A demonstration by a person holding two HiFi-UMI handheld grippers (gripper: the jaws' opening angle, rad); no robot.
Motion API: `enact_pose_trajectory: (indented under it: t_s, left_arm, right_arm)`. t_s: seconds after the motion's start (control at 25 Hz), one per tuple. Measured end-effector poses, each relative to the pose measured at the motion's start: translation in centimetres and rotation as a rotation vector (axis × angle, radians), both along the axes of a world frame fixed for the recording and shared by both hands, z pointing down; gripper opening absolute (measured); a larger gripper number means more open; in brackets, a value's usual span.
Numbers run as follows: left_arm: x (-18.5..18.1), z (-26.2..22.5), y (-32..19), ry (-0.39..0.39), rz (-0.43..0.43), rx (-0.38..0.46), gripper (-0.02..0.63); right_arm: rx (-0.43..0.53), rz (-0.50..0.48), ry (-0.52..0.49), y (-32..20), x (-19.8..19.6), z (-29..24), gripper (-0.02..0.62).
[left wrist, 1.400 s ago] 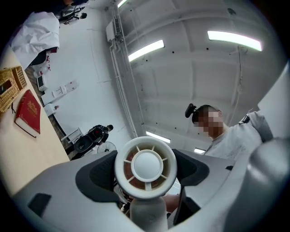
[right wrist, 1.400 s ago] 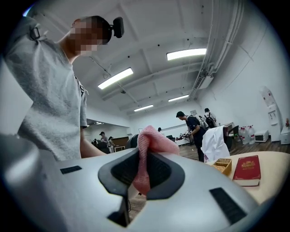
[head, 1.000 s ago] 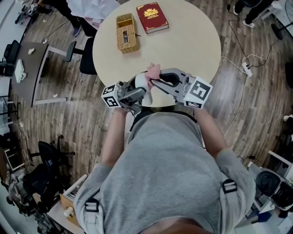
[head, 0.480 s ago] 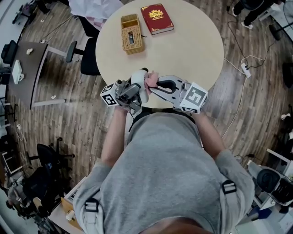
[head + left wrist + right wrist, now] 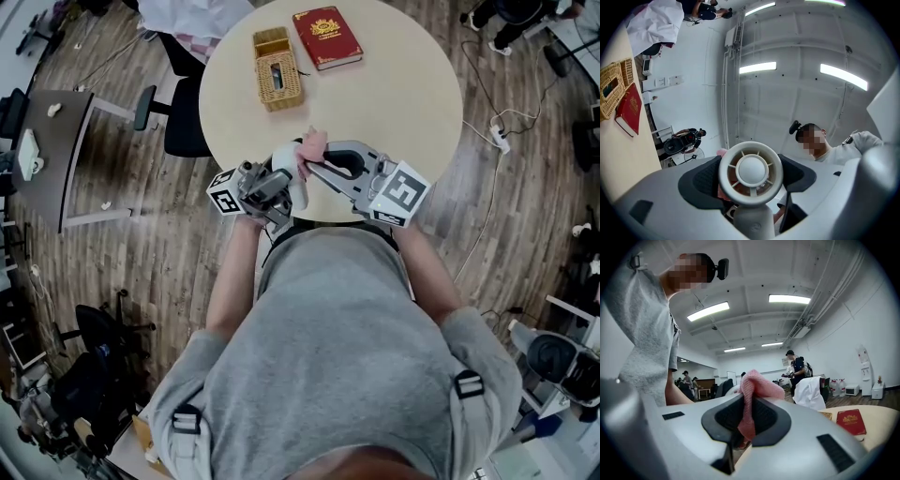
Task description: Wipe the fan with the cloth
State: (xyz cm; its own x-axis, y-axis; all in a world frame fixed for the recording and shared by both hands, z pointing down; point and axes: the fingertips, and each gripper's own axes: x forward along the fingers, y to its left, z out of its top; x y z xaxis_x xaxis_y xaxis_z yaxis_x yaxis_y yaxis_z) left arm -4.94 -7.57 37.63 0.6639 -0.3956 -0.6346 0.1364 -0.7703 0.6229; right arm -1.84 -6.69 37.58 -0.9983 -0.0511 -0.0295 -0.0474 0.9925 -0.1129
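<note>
Head view, looking steeply down over a grey-shirted torso: holds one small white fan [image 5: 284, 161] in the left gripper [image 5: 277, 184] just above the near edge of a round beige table [image 5: 403, 94]. Grips one pink cloth [image 5: 312, 145] in the right gripper [image 5: 312, 166], with the cloth bunched right up against the fan's right side, so that the two grippers meet nose to nose over the table rim. Shows, well apart on the far side of the table, one wicker basket [image 5: 278, 68] and one red book [image 5: 327, 37], lying just beside each other. Left gripper view: clamps both dark jaw pads onto the round head of the fan, one pad on each side and touching its white ring, with the hub and spokes facing the camera and the stem running down between the jaws. Catches a sliver of pink cloth just behind the fan's left rim, and the basket and book at the far left edge. Right gripper view: pinches the cloth between jaws pressed nearly together, with a fold rising above the pads and a strip hanging down through the gap. Puts the fan just behind the cloth, mostly hidden by it, and the red book low at the right on the table.
</note>
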Motion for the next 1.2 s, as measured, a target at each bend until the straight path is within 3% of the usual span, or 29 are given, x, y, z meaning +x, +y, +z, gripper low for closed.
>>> enact_pose_trajectory:
  t_s: [0.44,0.88,1.0,1.2]
  left_arm:
    - [-5.7,-0.3,-0.1,0.101,0.032,0.025,0.377]
    - [-11.1,0.2,-1.9,0.197,0.022,-0.007,0.377]
    - [-11.2,0.6,-2.5,0.16,0.022,-0.012,0.377]
    - [-9.3,2.1,-3.4,-0.001,-0.004,-0.035,0.377]
  right_arm:
    - [-0.037,0.044,0.073,2.1,-4.5,3.8,0.042]
    - [-0.034,-0.025,0.178,5.8,-9.1,6.5,0.041]
    - [-0.04,-0.028,0.183,6.4,-10.2,6.1,0.041]
    - [-0.005,0.028,0.176,5.8,-11.4,5.0,0.043]
